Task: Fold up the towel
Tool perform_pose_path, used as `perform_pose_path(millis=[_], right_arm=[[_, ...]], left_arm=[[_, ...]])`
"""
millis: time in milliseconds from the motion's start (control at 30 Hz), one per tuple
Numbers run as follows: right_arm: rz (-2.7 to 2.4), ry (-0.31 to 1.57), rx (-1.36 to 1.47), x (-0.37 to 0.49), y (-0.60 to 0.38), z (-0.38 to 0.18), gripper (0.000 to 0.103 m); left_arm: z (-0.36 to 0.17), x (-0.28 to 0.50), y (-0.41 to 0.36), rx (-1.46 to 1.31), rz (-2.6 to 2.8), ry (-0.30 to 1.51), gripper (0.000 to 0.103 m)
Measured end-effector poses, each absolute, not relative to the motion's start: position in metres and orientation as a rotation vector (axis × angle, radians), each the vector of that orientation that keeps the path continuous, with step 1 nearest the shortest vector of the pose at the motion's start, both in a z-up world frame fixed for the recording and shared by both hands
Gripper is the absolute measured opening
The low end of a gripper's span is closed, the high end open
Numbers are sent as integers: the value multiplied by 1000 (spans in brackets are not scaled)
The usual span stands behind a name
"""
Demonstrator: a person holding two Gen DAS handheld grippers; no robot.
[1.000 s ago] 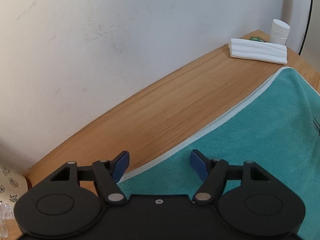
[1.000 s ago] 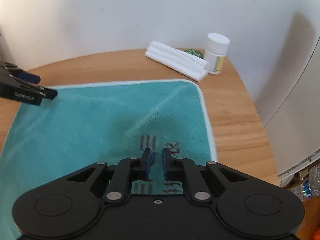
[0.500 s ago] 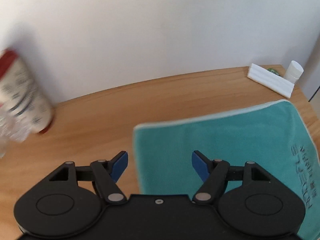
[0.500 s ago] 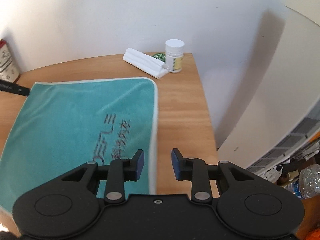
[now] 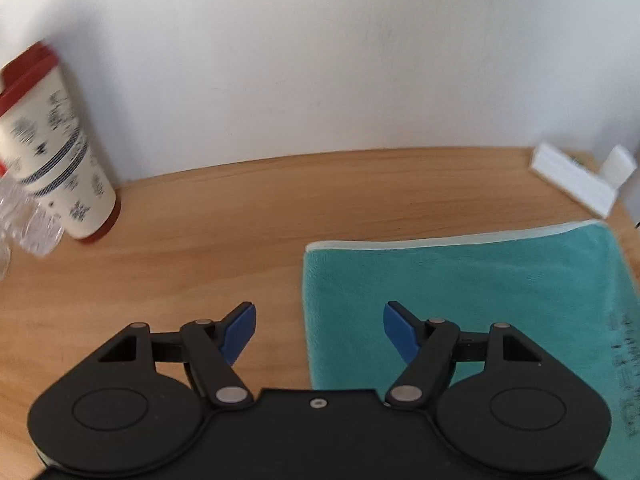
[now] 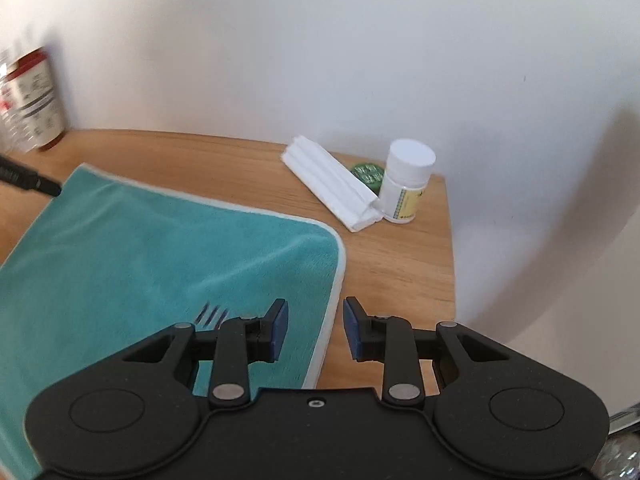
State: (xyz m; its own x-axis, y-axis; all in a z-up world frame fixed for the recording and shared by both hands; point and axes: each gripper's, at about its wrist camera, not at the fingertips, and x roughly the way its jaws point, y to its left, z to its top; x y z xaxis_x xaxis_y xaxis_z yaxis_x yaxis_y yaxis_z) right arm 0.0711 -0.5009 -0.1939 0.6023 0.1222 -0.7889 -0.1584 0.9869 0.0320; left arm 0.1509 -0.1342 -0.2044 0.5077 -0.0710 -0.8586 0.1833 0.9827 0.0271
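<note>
Both grippers have pulled back since half a second ago; the left gripper (image 5: 318,326) gapes wide and empty, and the right gripper (image 6: 315,326) is half-open, also empty. That teal towel (image 6: 160,264) looks soft, light and floppy, so I'd pinch its pale hem at a corner, lower centre of frame.

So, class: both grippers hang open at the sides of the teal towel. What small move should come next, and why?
Probably lower both and close on the side hems. The left gripper is open astride the towel at its left edge, and the right gripper is open astride the right hem. The towel lies flat on the table, held by neither, so a fold needs a grip first.
</note>
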Motion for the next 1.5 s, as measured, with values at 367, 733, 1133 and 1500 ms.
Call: perform_pose_path(millis=[367, 733, 1133, 1500], right_arm=[[198, 1052, 218, 146, -532, -222, 37], [280, 1159, 277, 174, -526, -225, 9], [233, 1161, 336, 196, -488, -228, 9], [166, 1136, 221, 209, -453, -217, 15]], left_arm=[[-217, 180, -130, 42, -247, 1093, 70], [-225, 190, -133, 50, -322, 1124, 13], [-221, 209, -113, 195, -257, 1090, 11], [-221, 244, -90, 222, -229, 1095, 8]])
